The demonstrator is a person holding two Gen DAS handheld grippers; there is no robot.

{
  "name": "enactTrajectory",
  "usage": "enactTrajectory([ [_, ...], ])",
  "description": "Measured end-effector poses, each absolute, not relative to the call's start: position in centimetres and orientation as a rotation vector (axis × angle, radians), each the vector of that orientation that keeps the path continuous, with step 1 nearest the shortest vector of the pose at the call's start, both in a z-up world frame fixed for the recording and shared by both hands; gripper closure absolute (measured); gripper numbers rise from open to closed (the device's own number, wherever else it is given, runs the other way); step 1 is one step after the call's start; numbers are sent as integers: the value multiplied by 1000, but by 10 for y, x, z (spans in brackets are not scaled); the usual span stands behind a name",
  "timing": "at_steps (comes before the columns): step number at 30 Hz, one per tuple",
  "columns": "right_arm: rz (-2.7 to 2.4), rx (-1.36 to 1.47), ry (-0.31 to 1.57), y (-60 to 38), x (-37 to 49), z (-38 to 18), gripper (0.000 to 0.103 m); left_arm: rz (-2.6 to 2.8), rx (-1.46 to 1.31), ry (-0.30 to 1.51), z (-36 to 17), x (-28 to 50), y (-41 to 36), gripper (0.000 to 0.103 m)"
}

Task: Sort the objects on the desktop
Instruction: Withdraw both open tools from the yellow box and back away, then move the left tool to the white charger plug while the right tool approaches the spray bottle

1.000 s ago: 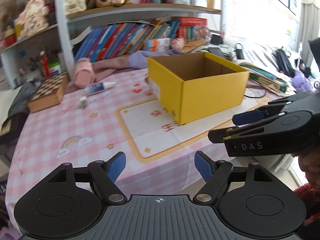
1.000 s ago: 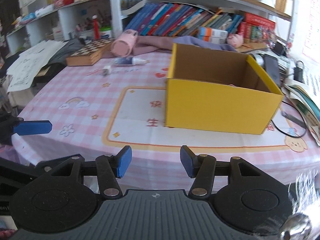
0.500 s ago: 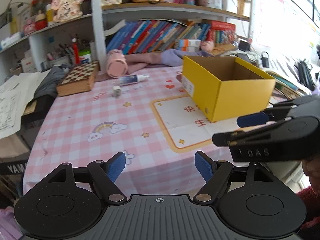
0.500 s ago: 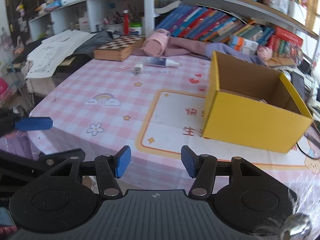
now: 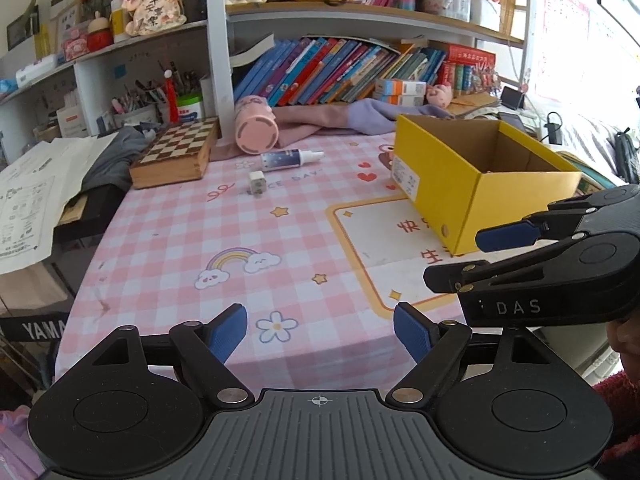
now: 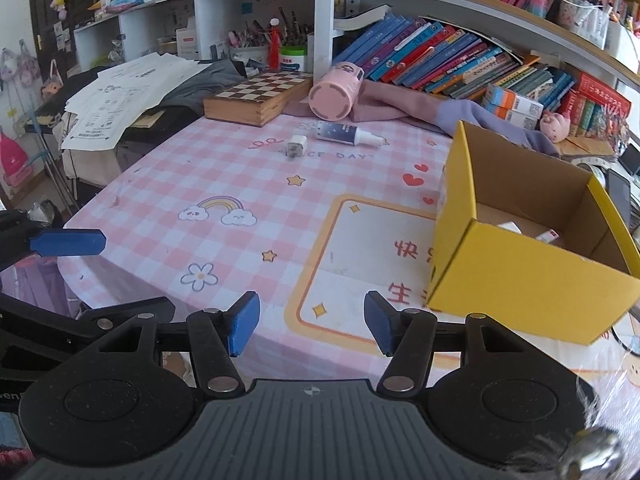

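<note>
- Pink checked tablecloth (image 5: 168,240) covers the desk in the left wrist view, with crowded bookshelves (image 5: 360,68) behind it.
- Low in this view, the left gripper (image 5: 320,330) hangs over the near edge of the table, its blue pads (image 5: 229,332) spread wide apart with nothing between them.
- A yellow cardboard box (image 5: 472,184) stands open-topped on the right part of the cloth, partly on a printed mat panel (image 5: 372,240).
- Far across the table lie a small white cube-shaped plug (image 5: 257,187) and, just behind it, a dark bottle with a white cap (image 5: 289,159) on its side.
- A pink cup (image 5: 256,130) lies tipped over beside a wooden chessboard box (image 5: 176,154).
- The right gripper (image 5: 496,256) enters from the right edge, seen side-on, in front of the box; its jaws stand apart.
- In the right wrist view, the right gripper (image 6: 311,323) also sits over the near table edge, blue pads (image 6: 242,322) held well apart and empty.
- The yellow box (image 6: 528,264) is close on the right, with a few small white items on its floor.
- The plug (image 6: 296,148) and the bottle (image 6: 344,134) lie near each other at the far side, in front of the pink cup (image 6: 334,92) and the chessboard box (image 6: 258,96).
- One blue finger of the left gripper (image 6: 66,242) pokes in from the left edge.
</note>
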State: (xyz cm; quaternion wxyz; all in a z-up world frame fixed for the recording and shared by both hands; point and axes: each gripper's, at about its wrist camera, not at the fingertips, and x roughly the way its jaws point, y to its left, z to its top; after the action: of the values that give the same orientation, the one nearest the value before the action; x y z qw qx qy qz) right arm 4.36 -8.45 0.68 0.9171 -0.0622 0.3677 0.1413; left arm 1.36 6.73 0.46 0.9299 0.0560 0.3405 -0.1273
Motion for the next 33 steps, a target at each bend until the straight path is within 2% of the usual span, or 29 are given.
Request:
enactTrajectory([
  [33, 337, -51, 788, -75, 261, 5, 46, -190, 82, 764, -14, 188, 80, 20],
])
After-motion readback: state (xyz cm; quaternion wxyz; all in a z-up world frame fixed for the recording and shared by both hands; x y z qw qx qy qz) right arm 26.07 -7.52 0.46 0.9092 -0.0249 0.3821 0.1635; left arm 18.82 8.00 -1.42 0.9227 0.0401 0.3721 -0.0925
